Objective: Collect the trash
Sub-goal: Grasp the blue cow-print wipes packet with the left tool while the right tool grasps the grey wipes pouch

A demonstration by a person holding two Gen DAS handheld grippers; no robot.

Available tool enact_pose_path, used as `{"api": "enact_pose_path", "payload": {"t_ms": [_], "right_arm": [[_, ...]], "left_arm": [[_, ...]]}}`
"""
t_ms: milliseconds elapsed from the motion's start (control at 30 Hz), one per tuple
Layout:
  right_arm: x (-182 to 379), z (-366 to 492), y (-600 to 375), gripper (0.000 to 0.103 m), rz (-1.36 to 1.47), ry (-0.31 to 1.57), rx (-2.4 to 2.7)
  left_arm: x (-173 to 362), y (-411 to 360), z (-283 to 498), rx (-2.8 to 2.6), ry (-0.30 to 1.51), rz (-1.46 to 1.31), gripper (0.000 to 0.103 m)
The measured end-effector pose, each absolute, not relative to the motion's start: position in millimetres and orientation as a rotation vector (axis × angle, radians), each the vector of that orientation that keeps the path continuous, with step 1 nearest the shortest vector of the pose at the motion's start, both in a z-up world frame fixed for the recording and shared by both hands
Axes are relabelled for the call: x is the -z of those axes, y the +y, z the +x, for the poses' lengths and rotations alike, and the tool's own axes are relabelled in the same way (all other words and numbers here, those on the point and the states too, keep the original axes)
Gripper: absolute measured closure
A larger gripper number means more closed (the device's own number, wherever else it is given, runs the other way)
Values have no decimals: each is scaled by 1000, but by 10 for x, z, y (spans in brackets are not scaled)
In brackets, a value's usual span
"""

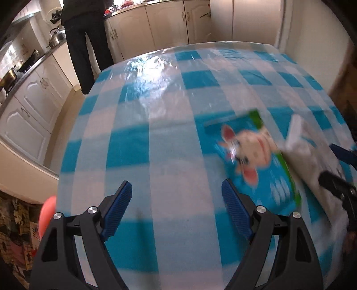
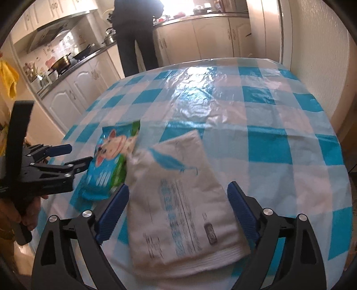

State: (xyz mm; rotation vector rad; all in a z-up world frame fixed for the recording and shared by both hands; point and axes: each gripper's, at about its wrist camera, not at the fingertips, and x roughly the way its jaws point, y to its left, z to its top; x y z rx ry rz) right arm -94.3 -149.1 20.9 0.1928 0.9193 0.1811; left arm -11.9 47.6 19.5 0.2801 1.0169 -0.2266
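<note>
Both grippers are over the table point(image 2: 279, 125), spread with a blue-and-white checked plastic cloth. The right gripper point(image 2: 178, 212) has its jaws spread wide on either side of a white paper bag point(image 2: 183, 196) with blue printing, which lies flat on the cloth between the blue fingers; nothing is pinched. Just beside that bag, and partly tucked under its upper edge, sits a blue and green packet with a cartoon animal face point(image 1: 252, 160). The left gripper point(image 1: 176, 203) is released too, jaws wide apart above bare cloth, its right finger just beside the packet's near corner. Whether it touches I can't tell, the picture is blurred. Behind the table a person in dark clothes point(image 2: 136, 33) stands at the kitchen counter point(image 2: 200, 16)
</note>
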Motion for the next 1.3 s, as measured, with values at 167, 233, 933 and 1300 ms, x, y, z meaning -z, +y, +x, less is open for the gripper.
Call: {"api": "enact_pose_path", "payload": {"t_ms": [167,233,933,1300], "right_arm": [[-200,-1114,-1465,14,129,928,-140],[-195,-1137,-1482,14,135,931,-126],[-151,-1053,-1231,7,-4,975,-146],[-126,-1024,-1310,8,-12,974,-94]], "left_arm": [[-365,527,-459,273,936,219,20],[-428,460,-485,313,927,192,20],[-248,-59,-314,410,978,201,20],[-127,-138,-191,391,992,197,20]]}}
